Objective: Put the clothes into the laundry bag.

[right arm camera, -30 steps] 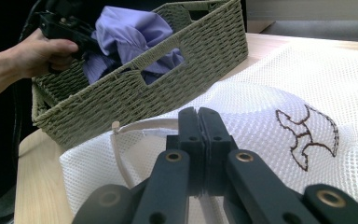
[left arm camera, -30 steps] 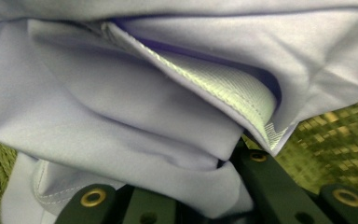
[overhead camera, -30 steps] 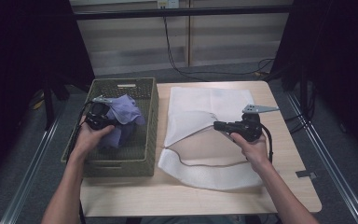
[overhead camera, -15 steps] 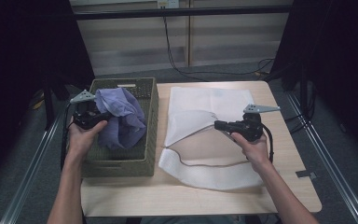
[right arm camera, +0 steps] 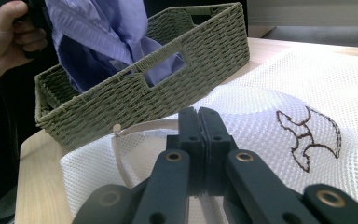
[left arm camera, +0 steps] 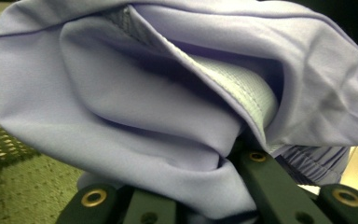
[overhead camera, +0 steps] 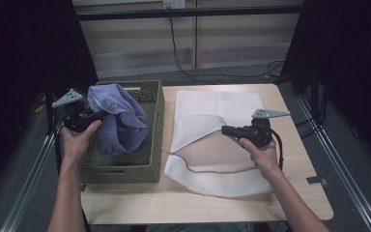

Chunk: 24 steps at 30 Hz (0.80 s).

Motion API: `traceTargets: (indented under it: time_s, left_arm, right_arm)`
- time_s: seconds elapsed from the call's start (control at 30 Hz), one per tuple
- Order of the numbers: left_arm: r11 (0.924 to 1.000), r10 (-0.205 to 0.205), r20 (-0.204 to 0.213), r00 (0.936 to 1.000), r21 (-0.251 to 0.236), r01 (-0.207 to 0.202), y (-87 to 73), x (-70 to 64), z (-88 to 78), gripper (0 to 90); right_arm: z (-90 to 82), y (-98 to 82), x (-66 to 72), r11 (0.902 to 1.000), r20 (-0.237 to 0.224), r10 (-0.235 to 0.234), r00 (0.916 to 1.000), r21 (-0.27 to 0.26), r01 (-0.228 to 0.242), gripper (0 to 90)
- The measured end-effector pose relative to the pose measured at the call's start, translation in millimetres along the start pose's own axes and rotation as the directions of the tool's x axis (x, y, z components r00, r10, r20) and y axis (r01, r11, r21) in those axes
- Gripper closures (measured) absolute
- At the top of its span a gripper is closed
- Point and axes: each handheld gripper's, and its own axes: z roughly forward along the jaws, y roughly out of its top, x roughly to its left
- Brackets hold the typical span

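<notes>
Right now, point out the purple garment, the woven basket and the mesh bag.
purple garment [overhead camera: 121,123], high view, middle of the hanging cloth.
woven basket [overhead camera: 121,171], high view, its near wall.
mesh bag [overhead camera: 232,104], high view, flat upper part.

Basket [overhead camera: 149,159] left of mesh bag [overhead camera: 222,111], touching.

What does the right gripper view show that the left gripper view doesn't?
Right gripper view alone: the white mesh bag with a brown stitched emblem, the basket's handle hole, the light wooden table, the person's left hand, and the right gripper shut on the bag's edge. Left gripper view alone: the left gripper pinching a fold of the purple cloth, with its seam up close. Both share the purple cloth and the green woven basket.
</notes>
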Motion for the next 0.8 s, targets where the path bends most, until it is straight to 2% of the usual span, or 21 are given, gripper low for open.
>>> traceTargets:
  time_s: [0.1, 0.3, 0.47, 0.5, 0.6, 0.8]
  left_arm:
    - [0.9992, -0.018, 0.002, 0.9998, -0.036, 0.018, 2.1, 1.9, -7.2, 82.5]
    - [0.9977, 0.001, 0.006, 1.0, -0.068, 0.0, 9.8, -0.8, -17.1, 82.5]
    - [0.9941, -0.007, 0.015, 0.9999, -0.108, 0.009, 15.1, 0.5, -28.7, 82.5]
    - [0.9942, -0.005, 0.004, 1.0, -0.107, 0.006, 15.9, 0.6, -31.6, 82.5]
    - [0.9916, 0.003, 0.007, 1.0, -0.129, -0.002, 18.7, 0.7, -37.3, 82.5]
    - [0.9879, 0.016, 0.012, 0.9998, -0.154, -0.014, 25.7, -6.8, -44.5, 82.5]
  right_arm:
    - [-0.2, -0.4, 0.0, 1.0, 0.0, -0.005, 1.0, 0.001, 0.005, 89.1]
    - [-0.3, -0.7, -0.3, 1.0, 0.0, -0.003, 1.0, 0.0, 0.003, 89.0]
    - [0.7, -1.2, 0.5, 0.9999, -0.003, -0.009, 1.0, 0.006, 0.009, 89.1]
    - [0.9, -1.3, 0.4, 0.9999, -0.002, -0.011, 0.9999, 0.007, 0.011, 89.1]
    - [1.7, -1.7, 0.3, 0.9999, -0.004, -0.012, 0.9999, 0.007, 0.012, 89.1]
    - [1.3, -1.3, 0.2, 0.9999, -0.002, -0.007, 1.0, 0.007, 0.007, 89.1]
